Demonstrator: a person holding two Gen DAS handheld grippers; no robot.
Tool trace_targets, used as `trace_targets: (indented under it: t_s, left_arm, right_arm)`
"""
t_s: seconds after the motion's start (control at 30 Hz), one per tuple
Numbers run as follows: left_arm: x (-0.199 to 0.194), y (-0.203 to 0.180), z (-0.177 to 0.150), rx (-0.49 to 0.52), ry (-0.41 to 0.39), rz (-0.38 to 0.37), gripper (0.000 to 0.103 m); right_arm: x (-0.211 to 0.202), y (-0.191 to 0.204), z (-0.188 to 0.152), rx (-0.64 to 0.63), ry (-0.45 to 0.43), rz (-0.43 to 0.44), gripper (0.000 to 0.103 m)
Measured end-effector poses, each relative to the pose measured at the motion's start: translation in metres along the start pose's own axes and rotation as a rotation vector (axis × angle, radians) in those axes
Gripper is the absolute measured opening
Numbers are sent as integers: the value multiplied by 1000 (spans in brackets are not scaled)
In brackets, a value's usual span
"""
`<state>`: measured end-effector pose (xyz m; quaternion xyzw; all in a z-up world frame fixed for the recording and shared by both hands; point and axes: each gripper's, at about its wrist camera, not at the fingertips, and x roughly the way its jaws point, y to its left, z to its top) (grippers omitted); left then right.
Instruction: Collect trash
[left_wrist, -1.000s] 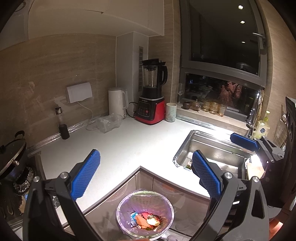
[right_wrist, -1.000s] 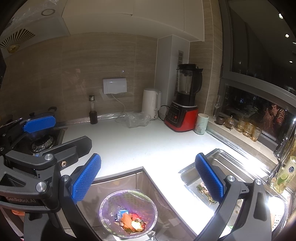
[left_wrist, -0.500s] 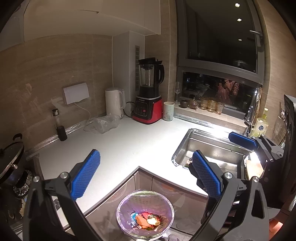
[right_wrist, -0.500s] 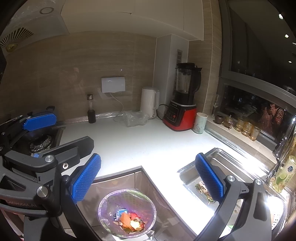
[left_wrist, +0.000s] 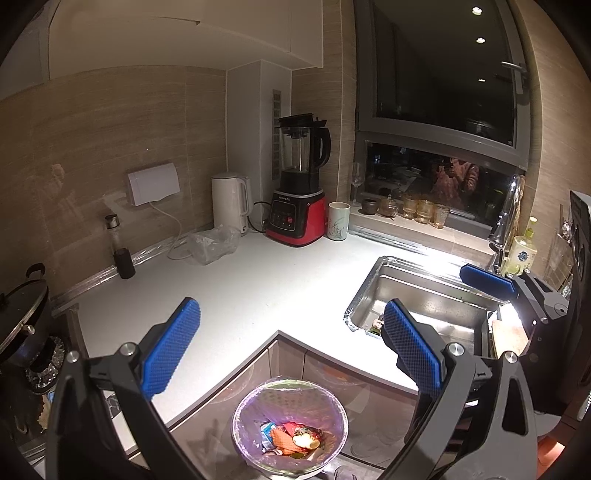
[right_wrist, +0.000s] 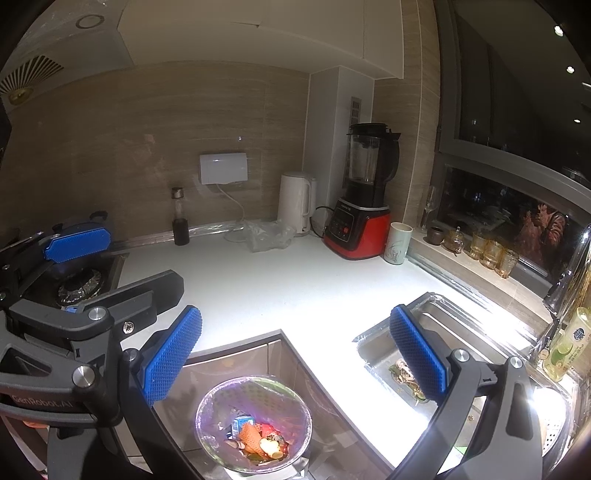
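Left gripper (left_wrist: 291, 347) and right gripper (right_wrist: 295, 354) hover side by side, jaws spread wide, empty.

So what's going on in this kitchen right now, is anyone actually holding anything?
No. A person holds the left gripper and the right gripper above the corner of the white counter, both open and empty. Below them stands a lined trash bin with scraps and wrappers already in it. Some food scraps lie in the sink, and a crumpled plastic bag sits near the kettle.

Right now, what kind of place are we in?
A home kitchen, most likely. A steel sink is set into the white countertop, a red blender and white kettle stand by the wall, and a lined trash bin sits on the floor below.
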<state>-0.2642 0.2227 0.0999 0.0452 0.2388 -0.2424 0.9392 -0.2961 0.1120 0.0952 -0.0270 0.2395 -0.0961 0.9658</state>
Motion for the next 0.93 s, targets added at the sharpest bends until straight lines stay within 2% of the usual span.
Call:
trace_targets:
  t_s: [0.6,0.93]
  left_arm:
    - [-4,2,-4,7,-42,39,95]
    - [5,12,-2,-10,1,6,95]
  right_arm:
    - [6,8,2,-4,5,2,101]
    - [10,16,2,-2,11,-3,101]
